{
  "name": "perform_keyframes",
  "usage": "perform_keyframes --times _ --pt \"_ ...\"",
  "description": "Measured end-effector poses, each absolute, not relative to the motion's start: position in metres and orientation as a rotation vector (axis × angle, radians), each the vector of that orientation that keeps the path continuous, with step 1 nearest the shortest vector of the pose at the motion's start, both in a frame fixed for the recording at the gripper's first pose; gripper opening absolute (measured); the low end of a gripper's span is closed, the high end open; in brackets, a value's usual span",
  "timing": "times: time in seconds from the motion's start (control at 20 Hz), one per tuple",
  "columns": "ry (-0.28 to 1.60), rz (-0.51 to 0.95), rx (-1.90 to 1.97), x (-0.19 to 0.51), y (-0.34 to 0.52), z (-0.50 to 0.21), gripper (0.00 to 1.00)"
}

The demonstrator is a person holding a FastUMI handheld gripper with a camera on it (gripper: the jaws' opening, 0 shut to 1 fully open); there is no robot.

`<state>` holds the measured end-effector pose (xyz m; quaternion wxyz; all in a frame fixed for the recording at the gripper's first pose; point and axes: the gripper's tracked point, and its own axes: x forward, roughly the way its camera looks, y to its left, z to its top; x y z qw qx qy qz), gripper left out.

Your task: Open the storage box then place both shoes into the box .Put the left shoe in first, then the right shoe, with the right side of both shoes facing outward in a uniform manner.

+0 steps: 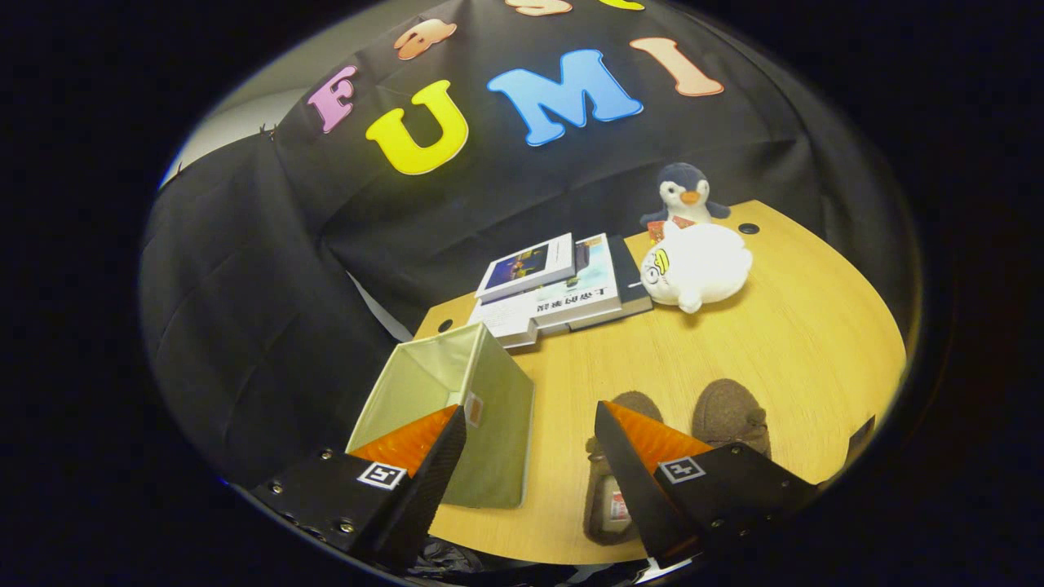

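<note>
Your table (783,342) shows a smooth wood-grain top with a soft satin sheen. The storage box (457,399) looks like matt woven fabric — thin, slightly creased walls. Both shoes (726,412) read as fuzzy felt or wool, rough and dull. The books (555,289) have glossy paper covers. The white plush toy (697,265) and the penguin plush (683,194) are soft, fluffy cloth. Your gripper (530,432), fingers spread wide and holding nothing, has ribbed pads (408,444) on matt bodies.

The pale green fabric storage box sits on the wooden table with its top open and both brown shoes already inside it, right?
Not quite. In the gripper view the pale green fabric storage box is open on the wooden table, but both brown shoes lie on the table beside it, beyond the open gripper.
</note>
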<state>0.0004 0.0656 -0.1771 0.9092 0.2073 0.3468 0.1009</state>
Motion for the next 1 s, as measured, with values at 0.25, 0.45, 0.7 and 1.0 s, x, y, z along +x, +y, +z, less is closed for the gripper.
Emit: perform_keyframes --times 0.25,0.45,0.7,1.0 --pt "0.811 0.174 0.425 -0.009 0.048 -0.217 0.97" --pt "0.891 0.142 0.420 -0.023 0.035 -0.247 0.97" --pt "0.977 0.133 0.385 -0.038 0.028 -0.276 0.95" --pt "1.085 0.065 0.336 -0.054 0.017 -0.310 0.81"
